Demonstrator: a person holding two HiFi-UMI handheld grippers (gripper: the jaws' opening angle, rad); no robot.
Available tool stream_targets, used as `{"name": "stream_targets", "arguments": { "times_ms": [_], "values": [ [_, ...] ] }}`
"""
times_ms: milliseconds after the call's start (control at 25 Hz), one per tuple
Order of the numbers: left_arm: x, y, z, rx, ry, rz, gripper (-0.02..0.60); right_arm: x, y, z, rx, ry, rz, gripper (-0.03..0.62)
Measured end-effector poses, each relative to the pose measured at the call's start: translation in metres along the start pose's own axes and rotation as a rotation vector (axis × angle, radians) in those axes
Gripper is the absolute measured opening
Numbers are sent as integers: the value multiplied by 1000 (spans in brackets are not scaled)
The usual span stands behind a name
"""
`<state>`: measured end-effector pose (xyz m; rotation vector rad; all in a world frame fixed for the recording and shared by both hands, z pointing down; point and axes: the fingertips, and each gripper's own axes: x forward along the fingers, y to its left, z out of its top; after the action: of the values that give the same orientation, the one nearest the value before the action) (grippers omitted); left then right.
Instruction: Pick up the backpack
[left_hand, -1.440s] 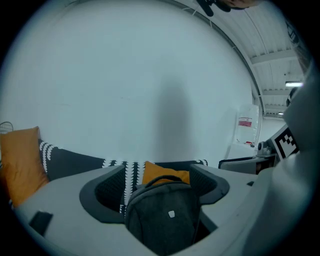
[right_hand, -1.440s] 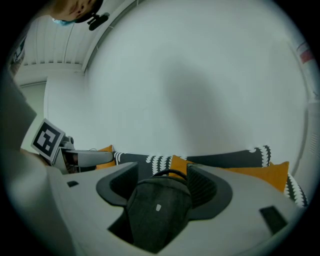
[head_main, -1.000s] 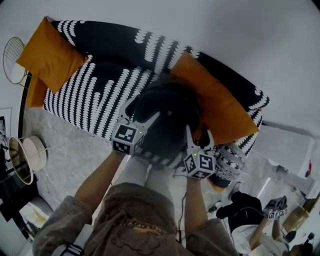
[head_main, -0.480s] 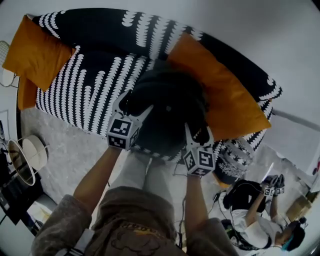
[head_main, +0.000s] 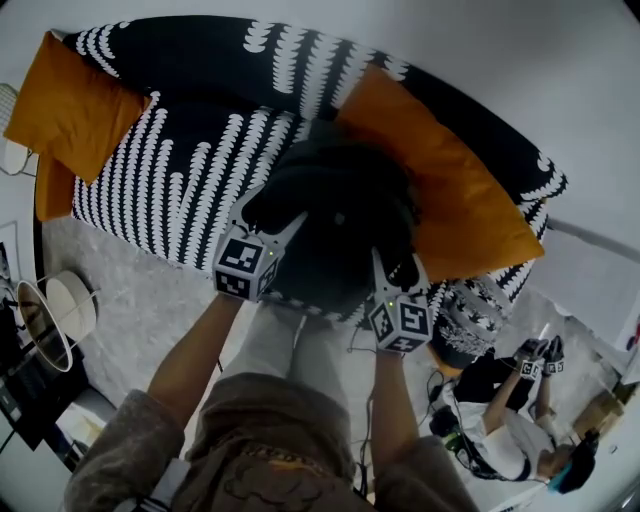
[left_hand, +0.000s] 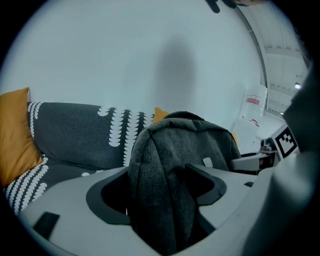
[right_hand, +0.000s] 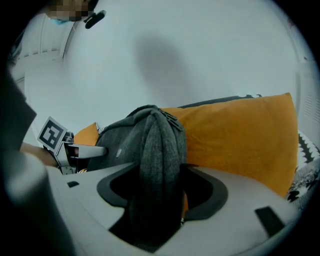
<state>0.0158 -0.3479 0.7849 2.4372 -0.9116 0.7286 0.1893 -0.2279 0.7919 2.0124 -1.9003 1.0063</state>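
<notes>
A dark grey backpack (head_main: 330, 215) stands upright on the black sofa with white markings (head_main: 180, 170). It leans against an orange cushion (head_main: 445, 195). My left gripper (head_main: 275, 215) is at its left side and my right gripper (head_main: 395, 262) at its right side. In the left gripper view a thick fold of the backpack (left_hand: 175, 150) fills the gap of the left gripper (left_hand: 157, 170), whose jaws are closing. In the right gripper view a padded edge of the backpack (right_hand: 155, 145) runs between the jaws of the right gripper (right_hand: 159, 170). Dark gaps show beside it at both pads.
A second orange cushion (head_main: 65, 100) lies at the sofa's left end. A round wire lamp or basket (head_main: 50, 310) stands on the floor at left. Another person with grippers (head_main: 505, 440) sits on the floor at lower right. A pale wall rises behind the sofa.
Both grippers sank a little beside the backpack early on, then stayed still. The backpack has stayed on the sofa. The person at lower right shifted.
</notes>
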Motion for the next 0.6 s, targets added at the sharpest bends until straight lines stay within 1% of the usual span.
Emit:
{"name": "stream_targets", "arguments": {
  "times_ms": [80,200,240,360,400,520,600],
  "values": [
    [-1,-2,-2,0,16,-24,299,0,2,-1,-10,2,-2,265],
    [-6,-5,-2,-4,25,-56,224,-1,6,-1,-19,3,0,216],
    [-8,-7,-1,-1,27,-68,198,-2,8,-1,-22,3,3,194],
    [-14,-16,1,15,35,-103,133,-7,16,0,-16,1,20,101],
    [-17,-19,0,21,42,-112,121,-10,18,0,-10,1,27,81],
    [-30,-26,-1,59,77,-125,103,-22,25,-1,9,1,41,58],
    [-40,-33,2,52,71,-131,97,-32,28,0,24,-10,50,55]
  ]
}}
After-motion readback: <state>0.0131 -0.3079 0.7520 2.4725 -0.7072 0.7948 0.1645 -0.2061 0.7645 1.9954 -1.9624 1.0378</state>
